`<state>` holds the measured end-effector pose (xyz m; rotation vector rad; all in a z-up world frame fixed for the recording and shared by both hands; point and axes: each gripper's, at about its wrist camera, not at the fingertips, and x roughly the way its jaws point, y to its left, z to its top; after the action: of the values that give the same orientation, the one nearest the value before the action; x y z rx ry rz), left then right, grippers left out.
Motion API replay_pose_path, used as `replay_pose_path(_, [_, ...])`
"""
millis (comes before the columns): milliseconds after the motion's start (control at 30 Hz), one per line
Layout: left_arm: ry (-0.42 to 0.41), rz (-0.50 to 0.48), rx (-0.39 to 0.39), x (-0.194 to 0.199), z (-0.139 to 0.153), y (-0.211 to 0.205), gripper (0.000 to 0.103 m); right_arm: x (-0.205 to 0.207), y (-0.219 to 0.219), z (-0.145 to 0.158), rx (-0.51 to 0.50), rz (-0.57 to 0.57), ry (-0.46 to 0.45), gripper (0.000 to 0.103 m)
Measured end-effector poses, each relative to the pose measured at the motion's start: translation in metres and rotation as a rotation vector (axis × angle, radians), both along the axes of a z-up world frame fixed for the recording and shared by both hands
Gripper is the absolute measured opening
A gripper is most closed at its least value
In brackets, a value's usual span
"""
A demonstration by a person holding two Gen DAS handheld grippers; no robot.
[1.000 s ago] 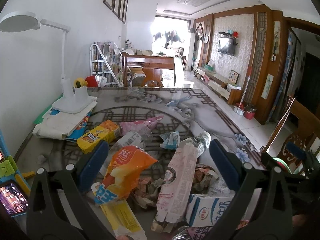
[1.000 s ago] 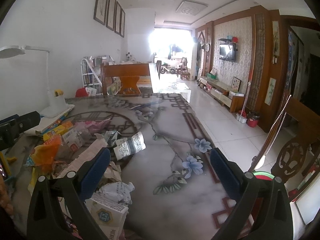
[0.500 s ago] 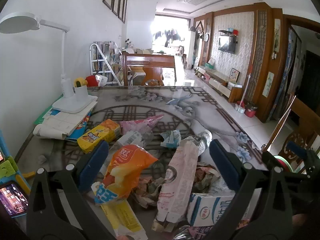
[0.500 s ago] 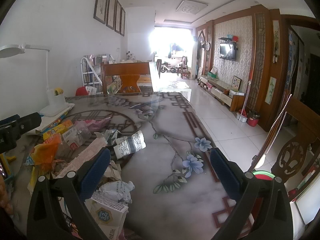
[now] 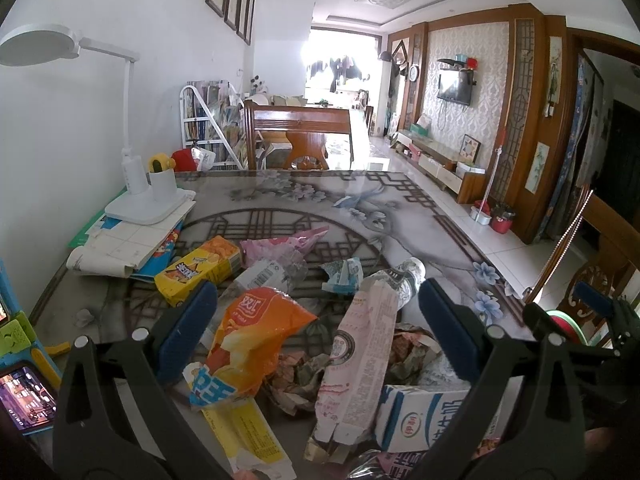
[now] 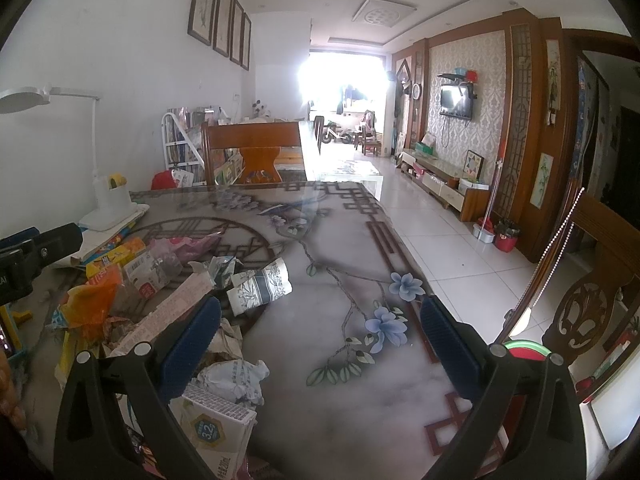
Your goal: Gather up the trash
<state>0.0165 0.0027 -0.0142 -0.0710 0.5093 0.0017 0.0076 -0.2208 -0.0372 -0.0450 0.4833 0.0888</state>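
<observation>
A heap of trash lies on the patterned table (image 5: 280,200). In the left wrist view I see an orange snack bag (image 5: 256,332), a long pink wrapper (image 5: 360,356), a white and blue milk carton (image 5: 424,416), a yellow box (image 5: 200,272) and crumpled paper (image 5: 340,276). My left gripper (image 5: 316,328) is open and empty, above the bag and wrapper. My right gripper (image 6: 320,332) is open and empty, over the table to the right of the heap, with a crushed bottle (image 6: 260,288) and a carton (image 6: 216,432) near its left finger.
A white desk lamp (image 5: 136,184) stands on papers at the table's back left. A phone (image 5: 24,400) and toys lie at the left edge. A wooden chair (image 5: 298,136) stands behind the table. A wooden chair back (image 6: 588,312) and tiled floor (image 6: 460,256) are to the right.
Both grippers have drifted slightly; the views shifted a little. The trash has not moved and both grippers stay open.
</observation>
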Motion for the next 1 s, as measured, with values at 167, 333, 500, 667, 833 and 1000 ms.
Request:
replay_pose_path(167, [0.001, 0.002, 0.002, 0.0, 0.0, 0.0, 0.099, 0.0, 0.0, 0.0, 0.0, 0.0, 0.0, 0.096])
replay_pose_path(333, [0.002, 0.001, 0.002, 0.0, -0.001, 0.0, 0.099, -0.001, 0.0, -0.003, -0.001, 0.001, 0.003, 0.096])
replay_pose_path(500, [0.002, 0.001, 0.002, -0.001, -0.002, 0.001, 0.099, -0.001, 0.0, -0.003, -0.001, 0.001, 0.004, 0.096])
replay_pose_path(667, [0.003, 0.0, 0.001, 0.0, -0.002, 0.0, 0.099, 0.0, 0.001, -0.004, 0.0, 0.0, 0.011, 0.096])
replay_pose_path(833, [0.043, 0.012, 0.022, -0.007, -0.015, 0.016, 0.099, -0.001, 0.0, -0.004, 0.006, 0.003, 0.007, 0.096])
replay_pose_path(1000, [0.173, 0.068, -0.079, -0.013, -0.041, 0.07, 0.099, -0.001, -0.006, -0.004, 0.04, 0.006, 0.015, 0.096])
